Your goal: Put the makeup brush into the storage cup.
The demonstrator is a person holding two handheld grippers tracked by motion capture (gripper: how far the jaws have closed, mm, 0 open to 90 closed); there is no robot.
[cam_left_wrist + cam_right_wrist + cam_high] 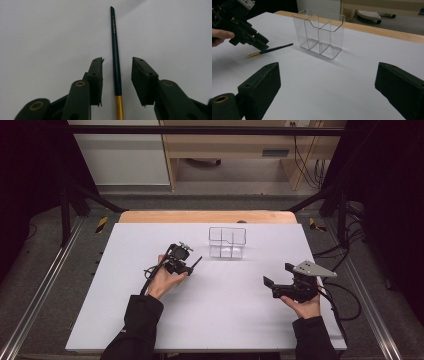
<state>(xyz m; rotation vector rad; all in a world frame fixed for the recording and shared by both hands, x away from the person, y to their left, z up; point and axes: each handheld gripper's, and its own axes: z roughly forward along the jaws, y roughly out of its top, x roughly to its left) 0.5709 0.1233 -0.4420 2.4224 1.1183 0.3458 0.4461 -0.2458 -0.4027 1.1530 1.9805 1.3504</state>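
Your left gripper (pixel 117 75) has its jaws parted, with the thin dark brush (pixel 115 50) running straight up the gap between them. Neither pad touches the handle; there is a clear strip of white table (pixel 50 37) on each side of it, so the brush is released, not grasped. It lies flat on the table, its gold ferrule toward you and the dark handle pointing away. In the right gripper view the same brush (pixel 270 50) lies just in front of your left gripper (pixel 260 44), to the left of the clear divided organiser (pixel 319 32) and apart from it. Your right gripper (pixel 275 277) hangs over the right side of the table with its jaws spread wide and nothing between them.
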